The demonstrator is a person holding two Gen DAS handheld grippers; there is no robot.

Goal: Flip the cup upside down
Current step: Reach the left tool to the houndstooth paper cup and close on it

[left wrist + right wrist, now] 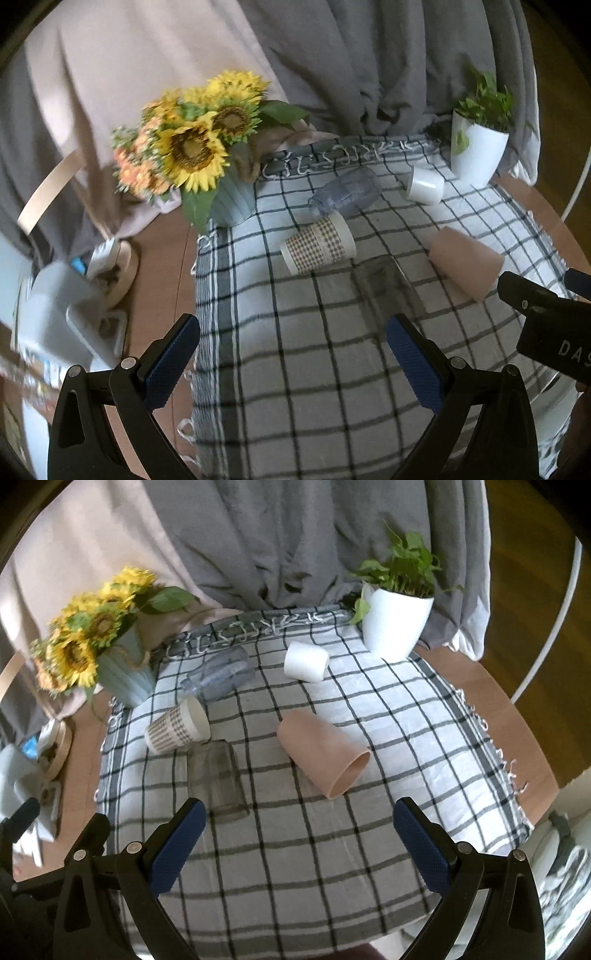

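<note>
Several cups lie on their sides on a checked cloth (406, 716): a pink cup (323, 755) (466, 262), a plaid-sleeved paper cup (177, 725) (318, 244), a white cup (306, 661) (424, 187) and a clear plastic cup (221, 677) (345, 195). A smoky glass tumbler (216, 779) (388, 286) stands upside down near the middle. My left gripper (293, 356) is open and empty above the cloth's near left part. My right gripper (299, 840) is open and empty, nearer than the pink cup.
A sunflower bouquet in a pale blue vase (232, 195) (123, 668) stands at the cloth's far left. A white pot with a green plant (395, 626) (476, 151) stands at the far right. Clutter (74, 306) sits on the brown table left of the cloth. Grey curtains hang behind.
</note>
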